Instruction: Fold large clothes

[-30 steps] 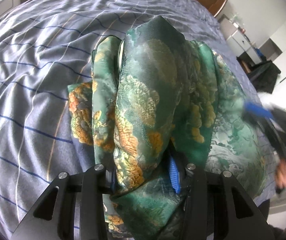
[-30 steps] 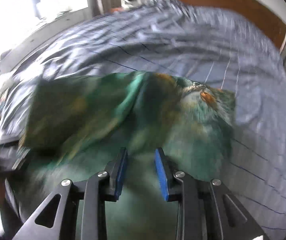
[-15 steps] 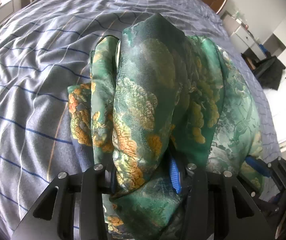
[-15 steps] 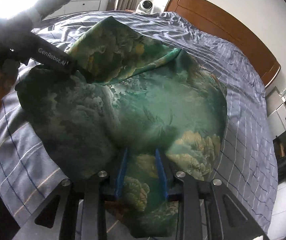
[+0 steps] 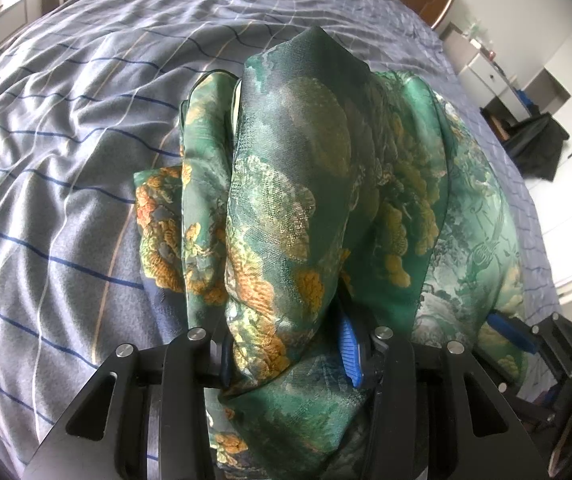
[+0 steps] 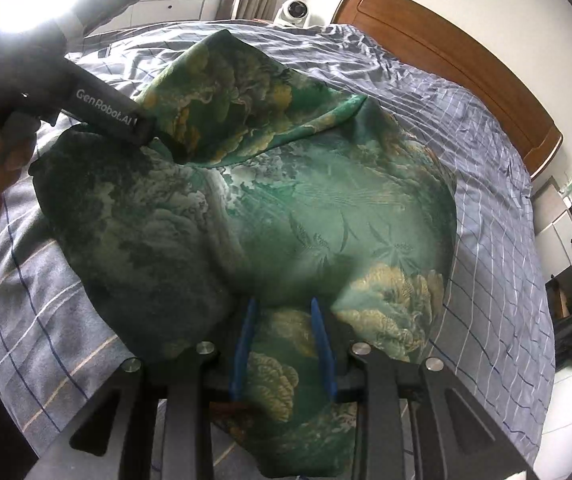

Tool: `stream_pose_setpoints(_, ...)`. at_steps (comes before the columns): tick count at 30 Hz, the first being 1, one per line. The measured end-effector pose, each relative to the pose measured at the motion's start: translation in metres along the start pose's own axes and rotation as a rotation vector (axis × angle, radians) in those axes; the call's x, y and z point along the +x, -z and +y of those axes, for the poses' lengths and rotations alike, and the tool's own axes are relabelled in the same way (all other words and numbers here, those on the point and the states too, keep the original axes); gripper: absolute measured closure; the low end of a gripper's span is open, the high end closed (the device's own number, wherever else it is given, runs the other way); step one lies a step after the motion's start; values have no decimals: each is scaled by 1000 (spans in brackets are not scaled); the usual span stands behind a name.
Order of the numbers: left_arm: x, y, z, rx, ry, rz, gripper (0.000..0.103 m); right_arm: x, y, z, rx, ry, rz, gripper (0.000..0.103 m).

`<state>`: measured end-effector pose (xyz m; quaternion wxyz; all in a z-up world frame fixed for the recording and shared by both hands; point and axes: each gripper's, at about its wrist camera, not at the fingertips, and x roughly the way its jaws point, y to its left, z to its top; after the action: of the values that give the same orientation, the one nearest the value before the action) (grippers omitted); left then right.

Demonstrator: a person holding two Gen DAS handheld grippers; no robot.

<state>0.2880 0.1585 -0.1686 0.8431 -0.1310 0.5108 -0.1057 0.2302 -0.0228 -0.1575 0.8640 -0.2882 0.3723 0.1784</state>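
Note:
A large green garment (image 5: pixel 318 184) with gold and orange print lies bunched on the bed. My left gripper (image 5: pixel 286 352) is shut on a thick fold of it and holds that fold raised above the bed. The garment (image 6: pixel 306 208) spreads wide in the right wrist view. My right gripper (image 6: pixel 282 348) is shut on its near edge, with cloth between the blue pads (image 6: pixel 320 344). The left gripper (image 6: pixel 154 136) shows at upper left in the right wrist view, gripping a lifted corner. The right gripper (image 5: pixel 514 332) shows at lower right in the left wrist view.
The bed has a grey-blue striped sheet (image 5: pixel 66 160) and a wooden headboard (image 6: pixel 466 64). A white camera (image 6: pixel 296 10) stands behind the bed. White cabinets (image 5: pixel 506 80) and a dark heap (image 5: pixel 538 140) lie off the bed's right side.
My right gripper swung over to the garment's near edge and closed on it. My left gripper keeps its hold on the raised fold, almost unmoved.

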Motion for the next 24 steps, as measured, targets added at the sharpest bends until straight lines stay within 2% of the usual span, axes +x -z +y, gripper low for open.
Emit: stream_pose_setpoints(24, 0, -1, 1, -8, -1, -5, 59, -3, 2, 5, -10, 7, -11, 73)
